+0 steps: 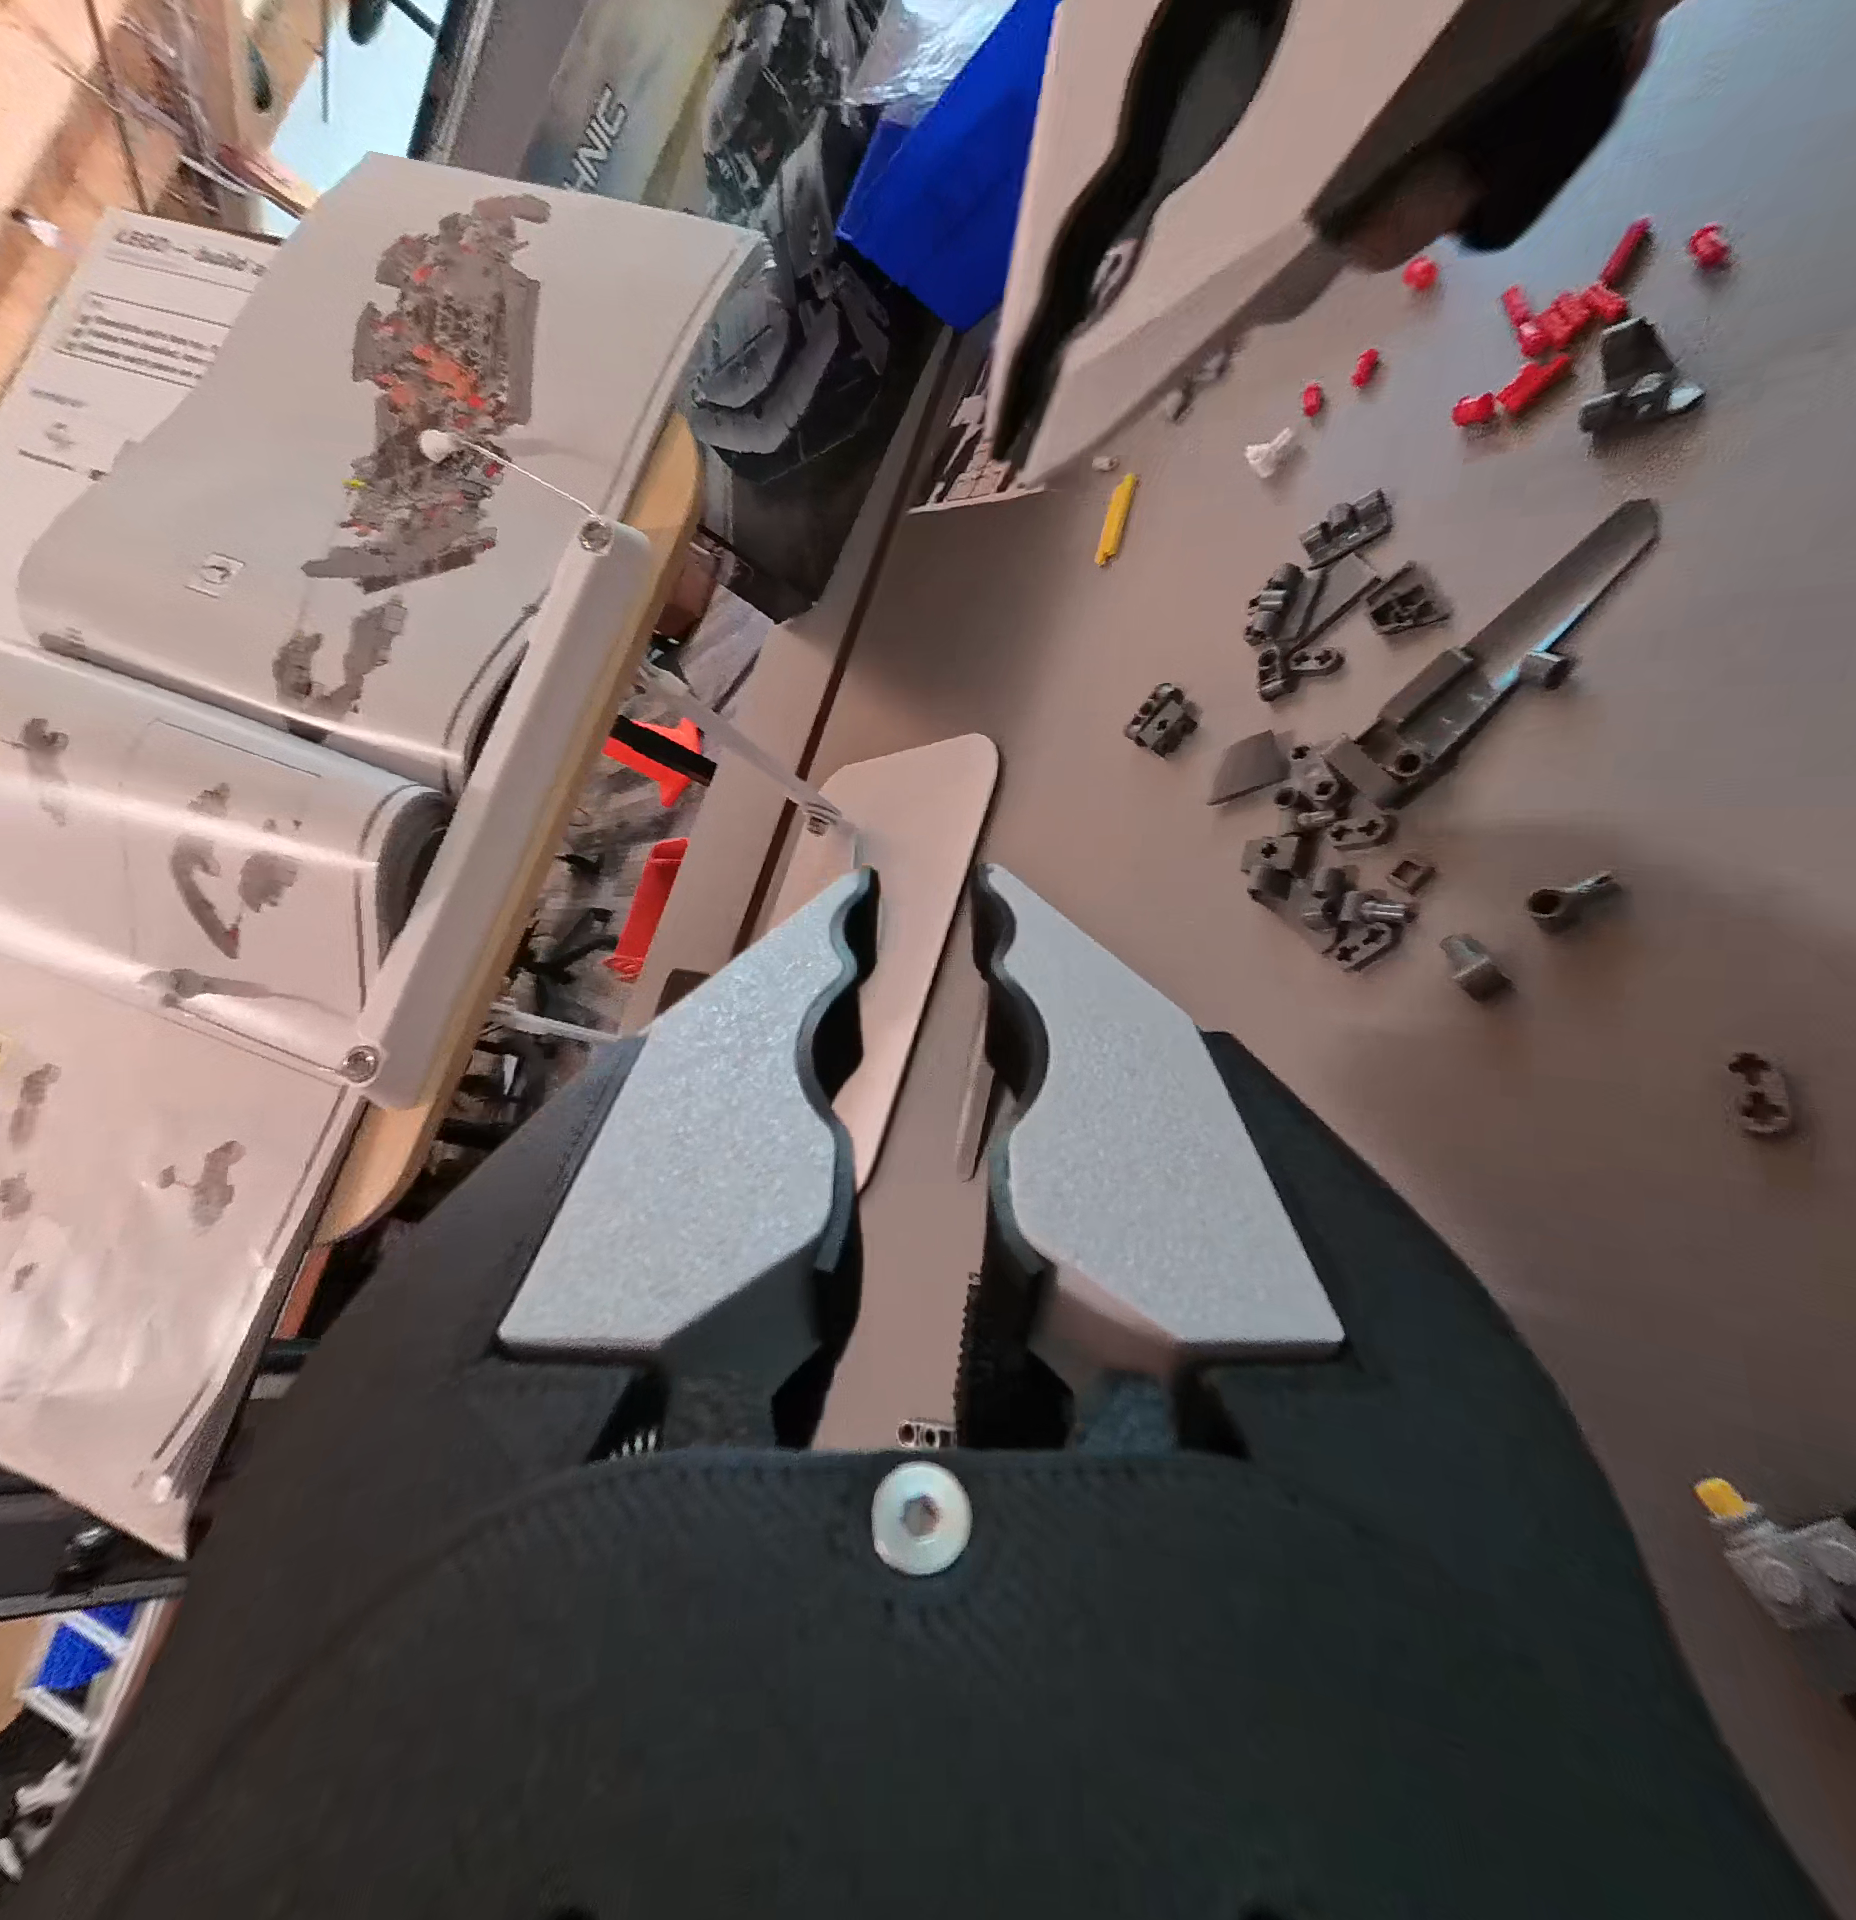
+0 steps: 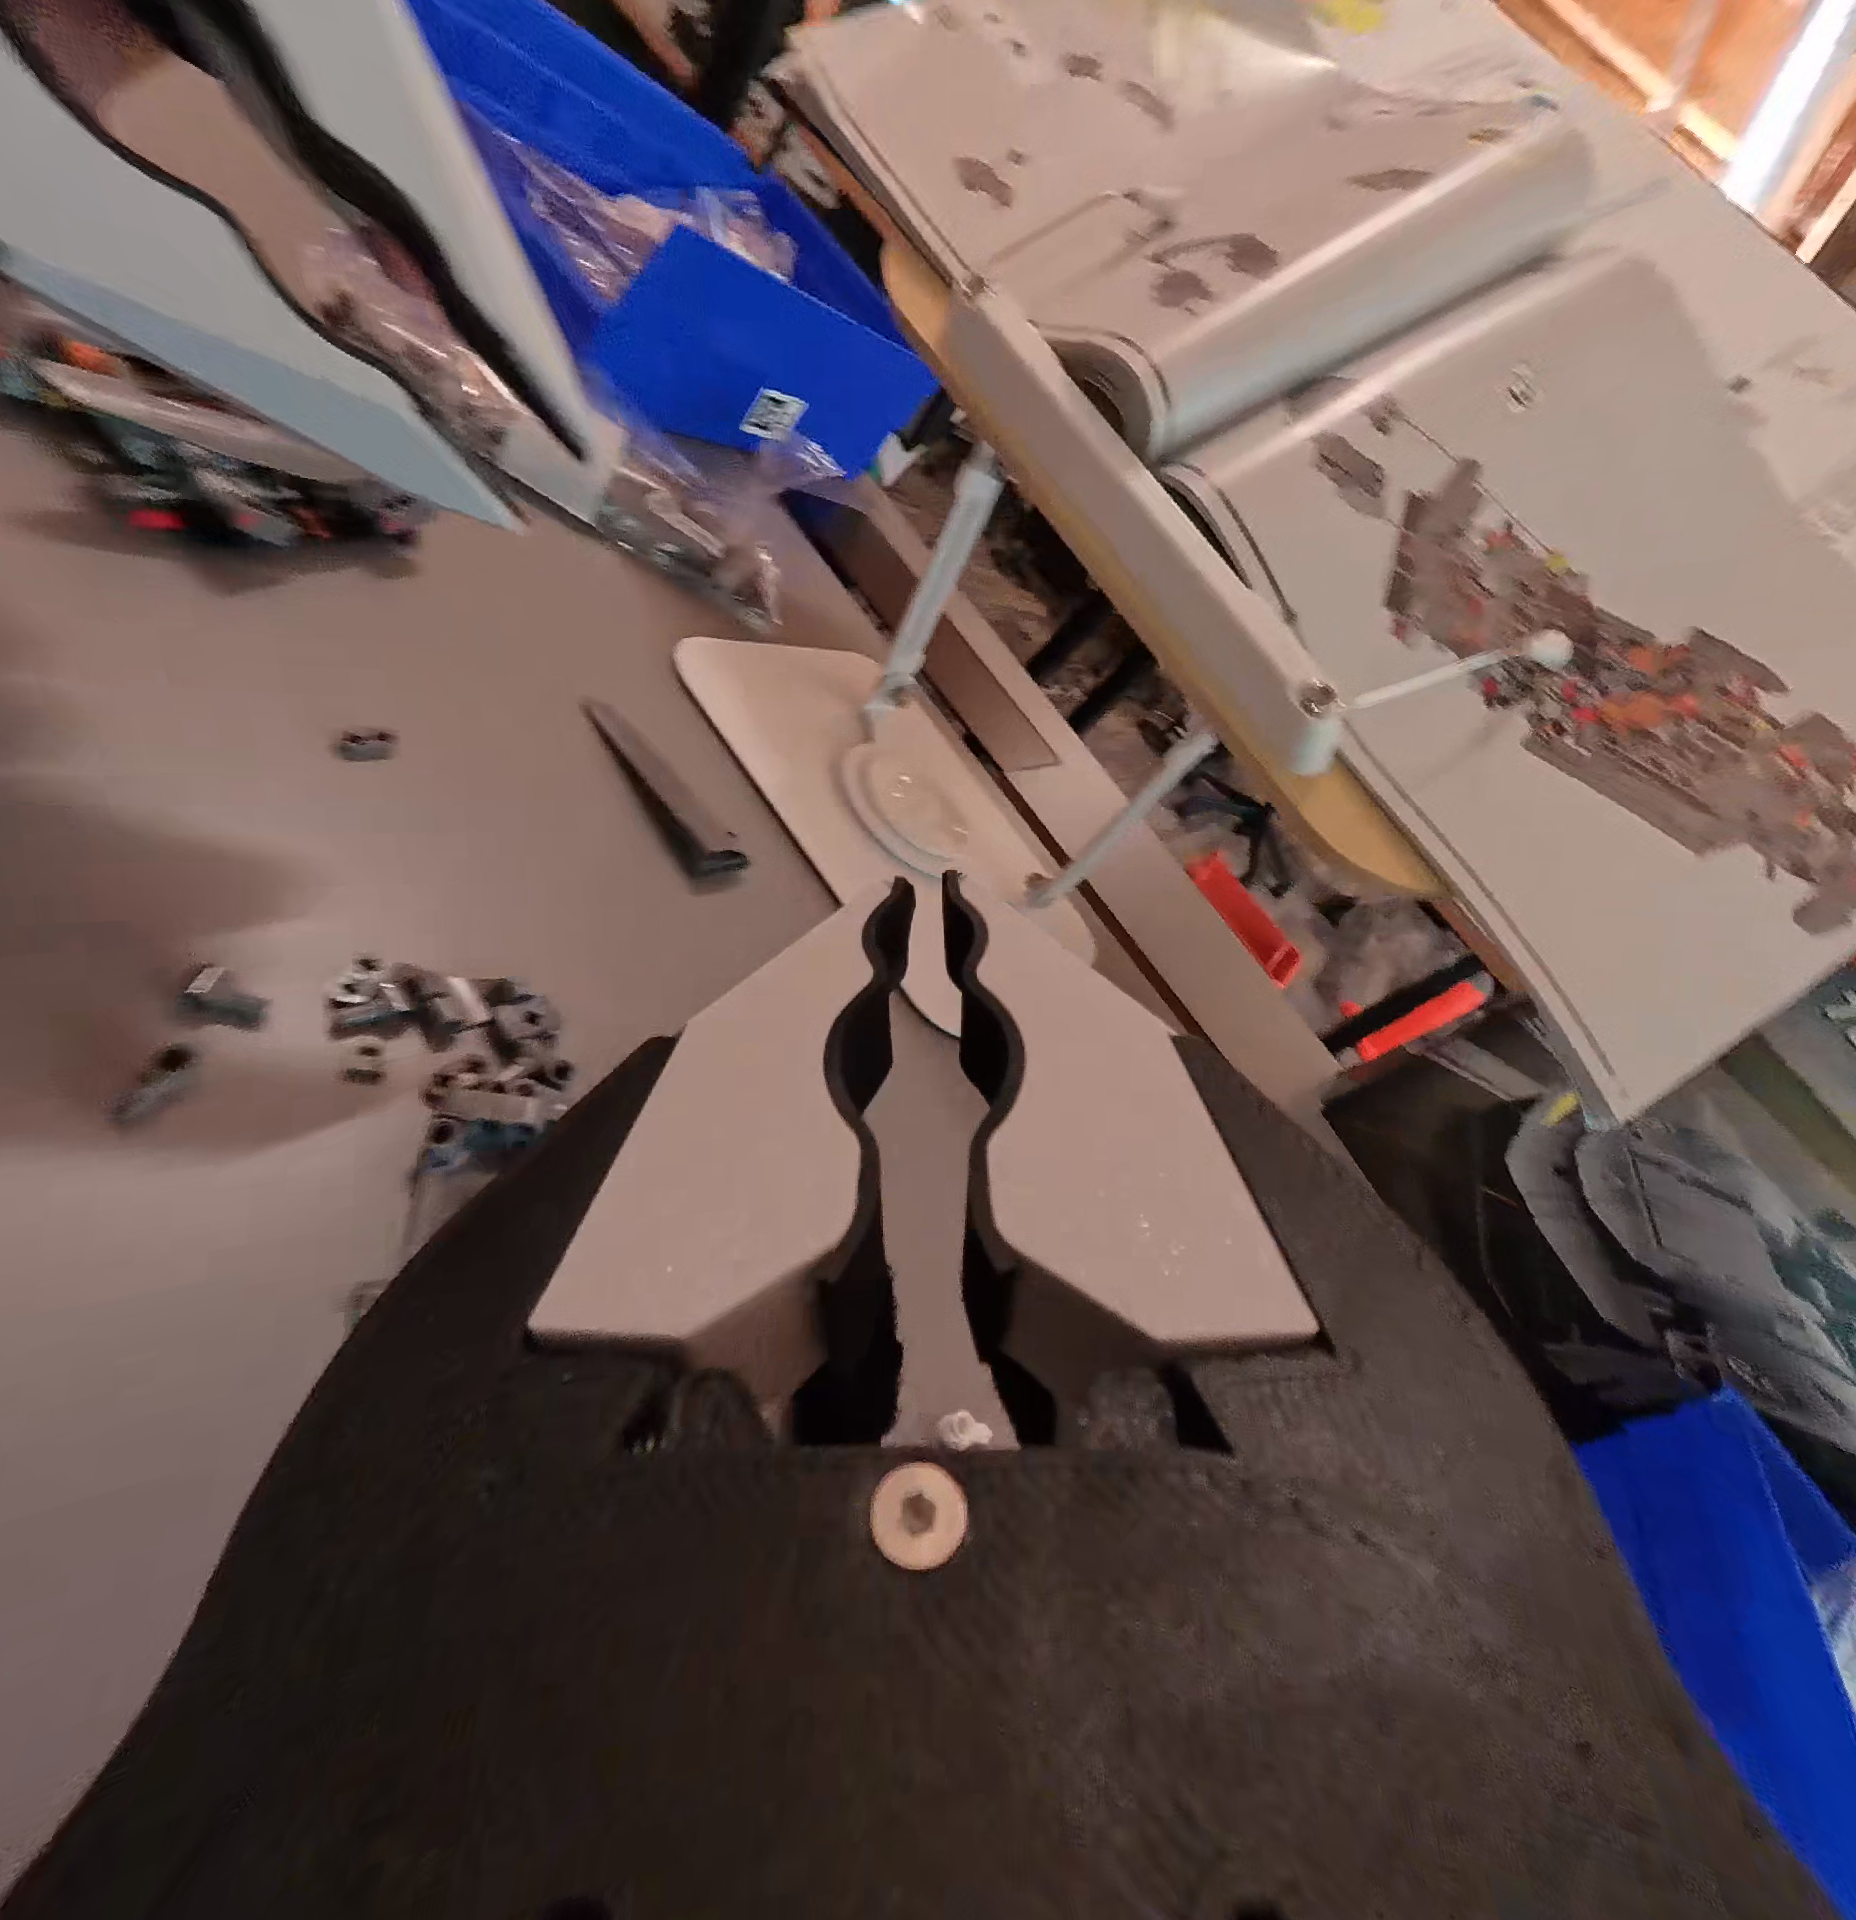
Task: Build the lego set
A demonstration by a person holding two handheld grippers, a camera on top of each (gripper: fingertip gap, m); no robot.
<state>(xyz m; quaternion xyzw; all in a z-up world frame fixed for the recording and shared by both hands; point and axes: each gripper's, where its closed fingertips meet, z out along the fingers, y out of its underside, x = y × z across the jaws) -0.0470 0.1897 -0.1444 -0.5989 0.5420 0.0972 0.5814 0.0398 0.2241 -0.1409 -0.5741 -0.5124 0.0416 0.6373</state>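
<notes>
My left gripper (image 1: pixel 926 883) is open and empty, hovering over the pale base plate (image 1: pixel 919 800) of a book stand. Loose dark grey building pieces (image 1: pixel 1319 831) lie to its right on the table. My right gripper (image 2: pixel 924 883) is shut down to a thin slit with nothing between its fingertips. It hangs over the same base plate (image 2: pixel 768 707), just short of a round clear disc (image 2: pixel 908 800). A long black wedge piece (image 2: pixel 664 800) lies to its left. Each gripper shows in the other's view, the right one (image 1: pixel 1215 260) and the left one (image 2: pixel 280 208), both at the top.
An open instruction booklet (image 1: pixel 280 468) rests on the stand. Red pieces (image 1: pixel 1547 332), a yellow piece (image 1: pixel 1116 520) and a long grey piece (image 1: pixel 1526 644) lie on the table. Blue bins (image 2: pixel 747 343) stand behind. A heap of dark pieces (image 2: pixel 456 1039) lies left of my right gripper.
</notes>
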